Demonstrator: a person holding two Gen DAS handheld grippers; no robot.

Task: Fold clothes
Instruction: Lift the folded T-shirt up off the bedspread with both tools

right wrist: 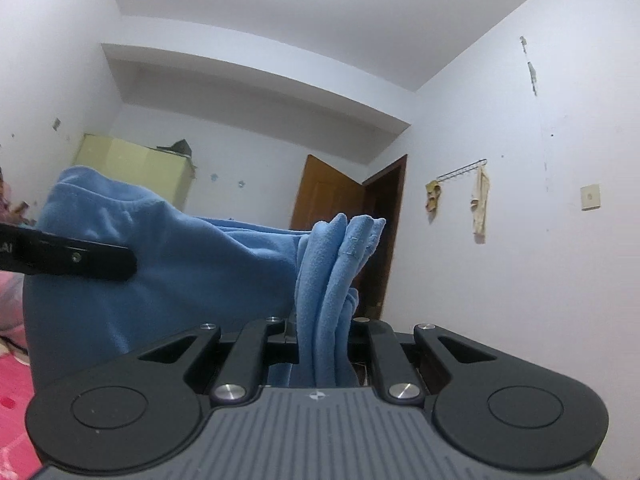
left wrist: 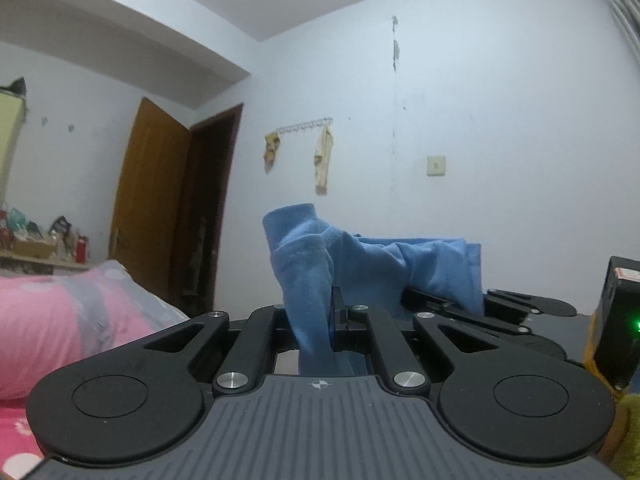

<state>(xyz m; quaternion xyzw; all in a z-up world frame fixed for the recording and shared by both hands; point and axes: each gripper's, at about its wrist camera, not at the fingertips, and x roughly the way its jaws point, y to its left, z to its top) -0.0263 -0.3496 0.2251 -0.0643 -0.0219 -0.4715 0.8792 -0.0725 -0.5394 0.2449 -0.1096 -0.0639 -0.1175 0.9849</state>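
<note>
Home bedroom: pink bedding [left wrist: 60, 312], wardrobe [right wrist: 136, 168]

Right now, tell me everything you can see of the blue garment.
The blue garment looks like soft, fleecy knit in plain light blue, with stitched hems. It is held up in the air, bunched, not yet folded flat. The left tool is shut on one gathered end, the right tool on several stacked layers; cloth spans between them, sagging in folds. Which kind of garment it is cannot be told.
</note>
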